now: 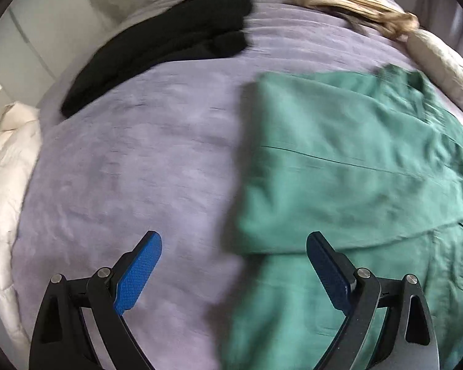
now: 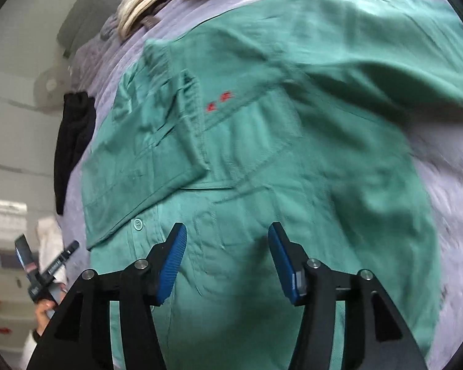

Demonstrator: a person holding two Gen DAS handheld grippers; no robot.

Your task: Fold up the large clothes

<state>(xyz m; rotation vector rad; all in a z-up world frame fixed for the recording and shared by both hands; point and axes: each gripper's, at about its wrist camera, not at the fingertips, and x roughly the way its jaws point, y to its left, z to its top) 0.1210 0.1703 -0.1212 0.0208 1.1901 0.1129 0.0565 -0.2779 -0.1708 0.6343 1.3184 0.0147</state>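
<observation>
A large green shirt (image 1: pixel 348 166) lies spread on a lilac bedspread (image 1: pixel 132 160), with its left side folded inward over the body. My left gripper (image 1: pixel 234 243) is open and empty, hovering over the shirt's left edge. In the right wrist view the shirt (image 2: pixel 262 141) fills the frame, with red embroidery (image 2: pixel 220 101) on the chest and a button (image 2: pixel 137 224) on the placket. My right gripper (image 2: pixel 227 243) is open and empty just above the shirt's lower front. The left gripper (image 2: pixel 46 262) shows at the far left, held in a hand.
A black garment (image 1: pixel 169 43) lies on the bed beyond the shirt, also in the right wrist view (image 2: pixel 74 141). A blond furry item (image 1: pixel 348 3) and a beige pillow (image 1: pixel 441 67) lie at the bed's far side. A white duvet (image 1: pixel 6 191) hangs at the left edge.
</observation>
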